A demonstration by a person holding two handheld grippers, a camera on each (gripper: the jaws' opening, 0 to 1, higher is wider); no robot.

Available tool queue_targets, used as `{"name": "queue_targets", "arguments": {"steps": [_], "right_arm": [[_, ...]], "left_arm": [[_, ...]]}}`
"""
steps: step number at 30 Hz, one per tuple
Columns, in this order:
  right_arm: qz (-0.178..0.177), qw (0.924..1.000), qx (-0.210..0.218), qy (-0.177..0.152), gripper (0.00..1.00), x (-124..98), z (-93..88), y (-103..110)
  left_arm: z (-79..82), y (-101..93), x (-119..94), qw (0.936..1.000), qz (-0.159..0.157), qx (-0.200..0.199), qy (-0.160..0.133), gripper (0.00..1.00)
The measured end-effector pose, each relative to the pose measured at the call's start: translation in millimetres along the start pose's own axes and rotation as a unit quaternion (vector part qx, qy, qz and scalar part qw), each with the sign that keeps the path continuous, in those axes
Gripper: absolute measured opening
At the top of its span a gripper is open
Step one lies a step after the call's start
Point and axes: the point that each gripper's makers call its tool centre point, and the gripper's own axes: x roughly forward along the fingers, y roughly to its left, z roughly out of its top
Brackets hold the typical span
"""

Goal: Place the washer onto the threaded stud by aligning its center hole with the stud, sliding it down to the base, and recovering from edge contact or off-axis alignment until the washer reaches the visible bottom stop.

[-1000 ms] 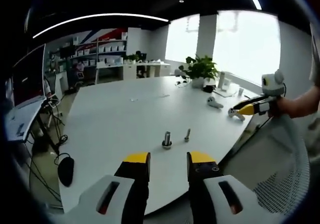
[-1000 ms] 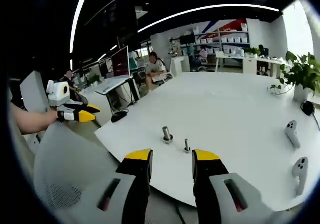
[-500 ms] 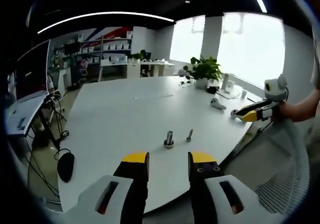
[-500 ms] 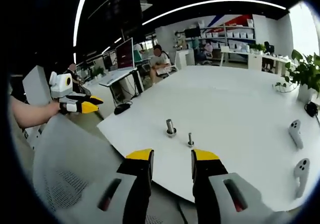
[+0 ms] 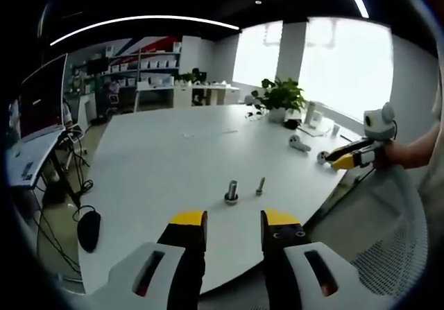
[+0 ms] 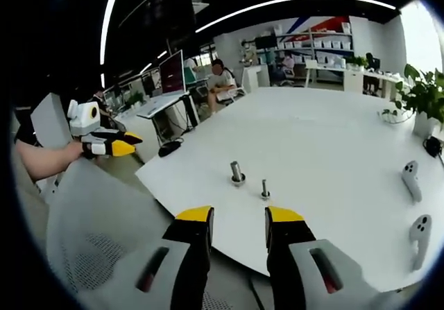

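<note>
On the white tabletop [image 5: 159, 157], left to right: a thick upright stud [image 5: 231, 191] with a washer-like base, then a slimmer bolt [image 5: 260, 184] just beside it — both straight ahead of the left gripper [image 5: 232, 221] and right gripper [image 6: 237, 218], jaws apart, empty, equally near.

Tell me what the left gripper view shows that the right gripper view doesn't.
Left gripper view: a black computer mouse lying on the floor by cables, and bright windows. Right gripper view: a seated person at a desk and two white handheld controllers spread apart. Shared: the white round table, the two upright metal studs, a potted green plant, and open yellow-tipped jaws.
</note>
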Motion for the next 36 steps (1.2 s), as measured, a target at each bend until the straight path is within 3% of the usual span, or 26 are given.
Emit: {"name": "queue_targets", "arguments": {"steps": [36], "right_arm": [[-0.005, 0.9999, 0.009, -0.002, 0.32, -1.2, -0.9, -1.8]], "left_arm": [[1.4, 1.6, -1.9, 0.9999, 0.002, -0.007, -0.009, 0.31]]}}
